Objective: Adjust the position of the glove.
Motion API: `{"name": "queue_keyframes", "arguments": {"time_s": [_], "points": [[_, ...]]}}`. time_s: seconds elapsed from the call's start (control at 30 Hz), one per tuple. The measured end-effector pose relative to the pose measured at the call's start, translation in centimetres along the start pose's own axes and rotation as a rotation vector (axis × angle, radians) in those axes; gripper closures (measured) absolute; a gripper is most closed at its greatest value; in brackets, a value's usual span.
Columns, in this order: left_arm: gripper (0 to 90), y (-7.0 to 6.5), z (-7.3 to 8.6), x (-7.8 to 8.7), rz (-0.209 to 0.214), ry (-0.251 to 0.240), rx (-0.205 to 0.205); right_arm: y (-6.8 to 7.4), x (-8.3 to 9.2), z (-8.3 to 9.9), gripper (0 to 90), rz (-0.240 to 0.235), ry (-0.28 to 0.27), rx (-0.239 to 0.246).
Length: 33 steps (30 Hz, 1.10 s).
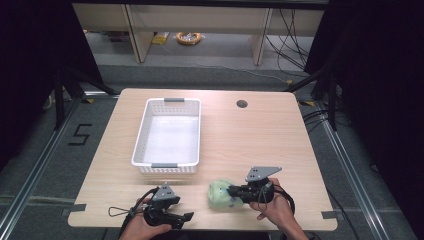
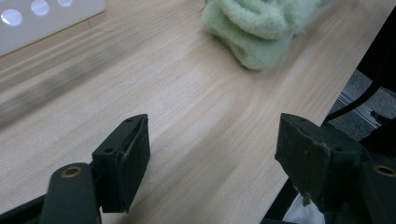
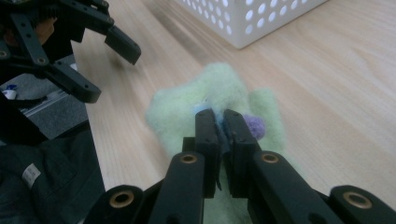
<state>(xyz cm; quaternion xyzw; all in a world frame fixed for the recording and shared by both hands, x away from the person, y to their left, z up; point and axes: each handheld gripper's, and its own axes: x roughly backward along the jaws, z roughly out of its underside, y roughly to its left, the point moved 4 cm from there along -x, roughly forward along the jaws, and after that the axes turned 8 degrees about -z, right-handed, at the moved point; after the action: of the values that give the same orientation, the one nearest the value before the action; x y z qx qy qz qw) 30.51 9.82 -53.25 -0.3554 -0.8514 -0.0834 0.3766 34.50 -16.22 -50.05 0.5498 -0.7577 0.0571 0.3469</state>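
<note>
Near the table's [image 1: 240,140] front edge, my right gripper [image 1: 234,192] is clamped on the green fuzzy cloth [image 1: 220,194]; my left gripper [image 1: 187,216] waits with jaws apart. Next I judge: lift toward the basket [image 1: 172,106] at eleven o'clock.

High view overlooks the table [image 1: 240,140]; both gripper views skim it closely.

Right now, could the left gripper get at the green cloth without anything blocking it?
Probably yes. The left gripper has its jaws open with nothing between them, and bare table lies between it and the green cloth. The right gripper is already shut on the cloth, so the two could crowd each other.
</note>
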Motion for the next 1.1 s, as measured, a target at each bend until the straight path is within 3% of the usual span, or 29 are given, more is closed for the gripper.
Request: {"name": "queue_keyframes", "arguments": {"time_s": [0.13,0.17,0.27,0.37,0.4,0.43,0.57,0.63,0.73,0.77,0.87,0.9,0.97,1.07,1.1], "points": [[25.6,-0.2,0.0,0.0,0.015,-0.008,0.012,-0.1,-0.4,0.3,85.5,0.009,0.034,0.022],[25.6,-0.3,-0.1,0.0,0.015,-0.016,0.023,-0.4,-0.4,0.4,85.5,0.017,0.049,0.046],[25.5,-0.3,-0.1,0.0,0.017,-0.015,0.018,-0.3,-0.6,0.7,85.3,0.016,0.051,0.016],[25.4,-0.3,-0.1,-0.1,0.02,-0.014,0.017,-0.6,-0.6,0.8,84.7,0.013,0.065,0.032],[25.4,-0.2,0.0,0.0,0.022,0.0,-0.005,-0.7,-0.7,0.9,84.0,0.019,0.069,0.023],[25.4,-0.4,-0.1,0.0,0.023,-0.017,0.018,-0.7,-0.7,0.9,84.0,0.019,0.069,0.023],[25.4,-0.4,-0.3,0.1,0.027,-0.025,0.023,-0.9,-0.7,1.0,79.8,0.018,0.067,0.015],[25.4,-0.5,-0.5,0.2,0.036,-0.037,0.035,-0.9,-0.7,0.9,72.1,0.036,0.049,0.006],[25.4,-0.5,-1.0,0.4,0.057,-0.048,0.053,-0.8,-0.1,0.8,62.3,0.047,0.03,-0.051],[25.4,-0.5,-1.2,0.5,0.06,-0.045,0.057,-1.0,0.3,0.8,59.3,0.073,0.02,-0.046],[25.4,-0.8,-2.1,0.2,0.083,-0.061,0.079,-1.1,1.6,1.3,53.6,0.113,-0.008,-0.1],[25.4,-0.9,-2.3,0.2,0.09,-0.059,0.083,-1.1,1.6,1.3,53.6,0.113,-0.008,-0.1],[25.4,-1.2,-2.8,-0.1,0.098,-0.055,0.095,-1.1,2.1,1.8,50.8,0.159,-0.005,-0.127],[25.5,-1.4,-3.7,-0.8,0.112,-0.054,0.097,-1.2,2.5,2.3,48.9,0.174,-0.005,-0.156],[25.5,-1.4,-4.0,-1.0,0.121,-0.045,0.095,-1.0,2.4,2.4,47.8,0.172,-0.01,-0.191]]}}
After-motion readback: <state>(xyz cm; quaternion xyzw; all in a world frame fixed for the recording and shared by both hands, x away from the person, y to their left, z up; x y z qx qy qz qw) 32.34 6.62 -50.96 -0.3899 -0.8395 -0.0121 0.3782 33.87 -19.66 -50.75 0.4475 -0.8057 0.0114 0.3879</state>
